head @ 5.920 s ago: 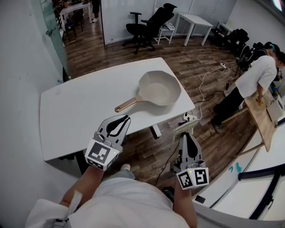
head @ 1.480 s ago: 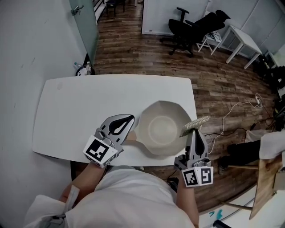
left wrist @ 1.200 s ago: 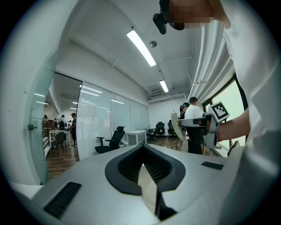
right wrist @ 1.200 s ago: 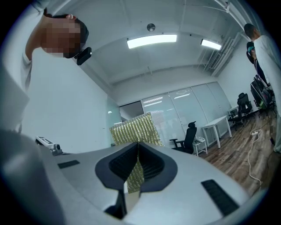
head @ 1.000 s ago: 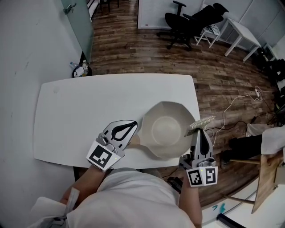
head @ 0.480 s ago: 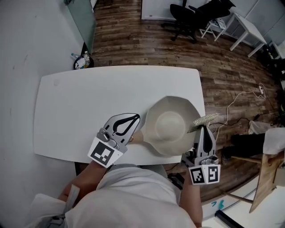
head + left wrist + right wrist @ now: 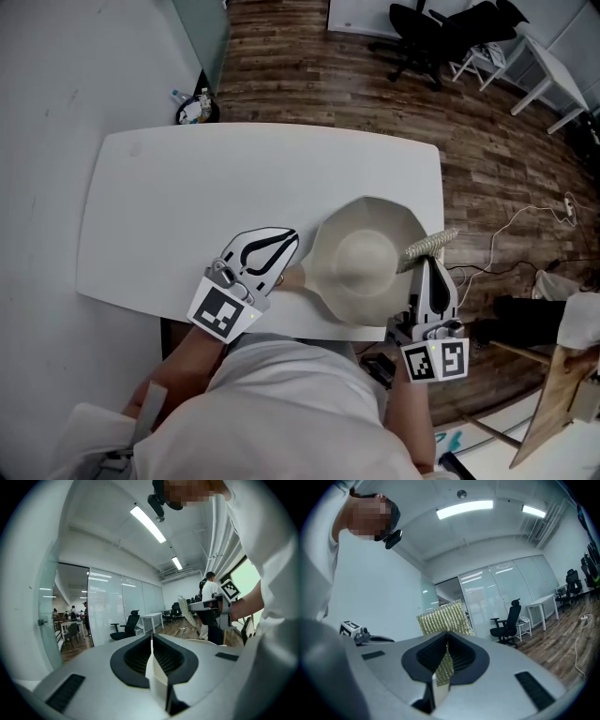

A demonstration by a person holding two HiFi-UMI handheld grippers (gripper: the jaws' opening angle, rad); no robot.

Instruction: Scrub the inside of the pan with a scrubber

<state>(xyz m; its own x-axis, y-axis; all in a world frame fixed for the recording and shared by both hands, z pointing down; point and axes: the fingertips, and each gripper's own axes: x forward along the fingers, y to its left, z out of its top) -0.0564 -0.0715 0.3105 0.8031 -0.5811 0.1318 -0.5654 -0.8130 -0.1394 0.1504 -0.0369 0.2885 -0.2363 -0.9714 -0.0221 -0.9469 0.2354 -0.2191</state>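
**Left hand-held gripper** (image 7: 287, 247) (image 7: 151, 645): jaws pressed together, with nothing between the pads in its own view. It lies low over the near part of the desk, its tip just beside the pan's handle (image 7: 292, 277). The head view does not show whether it touches the handle.

**Right hand-held gripper** (image 7: 429, 264) (image 7: 446, 642): jaws pinched on the lower edge of the scrubber. It is held off the near right corner of the desk, pointing at the pan's right rim.

**Scrubber** (image 7: 429, 246) (image 7: 442, 617): a gold-coloured mesh pad standing up out of the jaws, at the pan's right rim.

**Pan** (image 7: 367, 259): cream-coloured, with a faceted rim, upright on the desk near its front right corner. Its tan handle points left.

**Desk** (image 7: 187, 192): white, with rounded corners.
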